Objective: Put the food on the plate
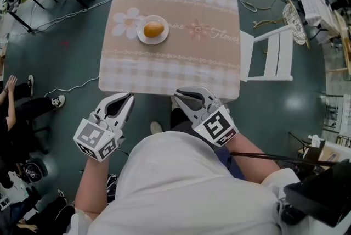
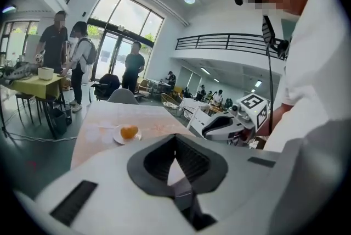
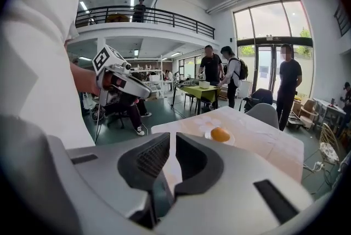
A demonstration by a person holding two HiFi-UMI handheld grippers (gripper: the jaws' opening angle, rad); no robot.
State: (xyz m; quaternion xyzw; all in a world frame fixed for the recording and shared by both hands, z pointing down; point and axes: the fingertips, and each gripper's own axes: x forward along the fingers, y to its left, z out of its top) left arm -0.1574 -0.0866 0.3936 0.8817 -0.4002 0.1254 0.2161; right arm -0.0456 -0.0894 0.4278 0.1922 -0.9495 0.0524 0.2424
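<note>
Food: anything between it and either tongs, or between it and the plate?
Nothing visible. The food already sits on the plate, and only bare tablecloth lies between it and the left tongs and right tongs, both held off the cloth's near edge.

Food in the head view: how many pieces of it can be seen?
1. The orange-yellow food lies on the white plate, left of the middle of the table. No other food shows, and nothing on the table could hide more.
</note>
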